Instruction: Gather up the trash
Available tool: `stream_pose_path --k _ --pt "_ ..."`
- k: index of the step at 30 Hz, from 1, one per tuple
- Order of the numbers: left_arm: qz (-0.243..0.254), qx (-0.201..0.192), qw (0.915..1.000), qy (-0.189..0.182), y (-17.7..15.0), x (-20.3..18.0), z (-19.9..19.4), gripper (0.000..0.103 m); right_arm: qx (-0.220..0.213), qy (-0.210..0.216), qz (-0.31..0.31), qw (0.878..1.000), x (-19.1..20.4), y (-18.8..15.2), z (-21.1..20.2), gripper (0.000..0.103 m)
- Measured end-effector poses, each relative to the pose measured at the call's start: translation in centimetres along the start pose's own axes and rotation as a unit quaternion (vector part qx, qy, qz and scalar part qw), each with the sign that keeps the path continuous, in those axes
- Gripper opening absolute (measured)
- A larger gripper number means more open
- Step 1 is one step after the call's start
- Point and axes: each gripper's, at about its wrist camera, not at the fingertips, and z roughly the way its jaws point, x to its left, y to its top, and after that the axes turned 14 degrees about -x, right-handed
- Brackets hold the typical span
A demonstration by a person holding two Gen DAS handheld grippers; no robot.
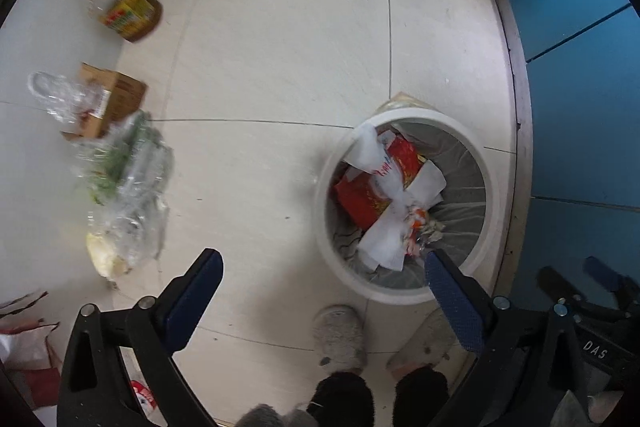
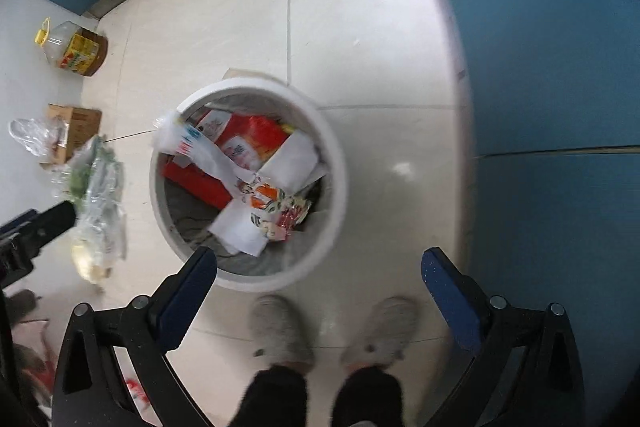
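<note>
left gripper [image 1: 322, 277], right gripper [image 2: 318, 273]: both jaws wide, empty, above floor | trash [image 2: 248, 183] heaped in white bin [image 2: 340, 163] | risk: white plastic bag [image 2: 176, 137] overhanging the rim may slide out; liner hard to pinch

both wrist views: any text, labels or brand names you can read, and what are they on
"DAS": white letters on the black body of the right gripper, seen in the left wrist view.
Oil bottle: yellow and red label, too blurred.
Cardboard box: print too small.
Wrappers in the bin: red and blue print, unreadable.
</note>
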Motion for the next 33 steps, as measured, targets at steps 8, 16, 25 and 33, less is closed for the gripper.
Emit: stream_pose_path --k 8,16,25,33 --pt "0.003 -0.067 0.9978 0.001 -0.4 0.1 -12.0 0.103 -0.057 -0.033 -0.014 0.998 -0.4 0.0 -13.7 0.103" --pt "0.017 -0.128 0.9914 -0.025 -0.7 -1.5 -28.5 0.103 -0.129 -0.023 -0.018 0.991 -0.7 0.2 -33.0 0.103" --pt "0.032 -0.204 0.9773 -0.049 -1.1 -1.9 -45.1 0.103 -0.221 -0.015 -0.013 0.975 -0.7 -0.8 -54.6 0.103" --pt "0.042 -0.250 0.9658 -0.056 -3.0 -2.0 -55.1 0.103 -0.279 -0.004 -0.005 0.960 -0.8 -3.5 -66.8 0.103"
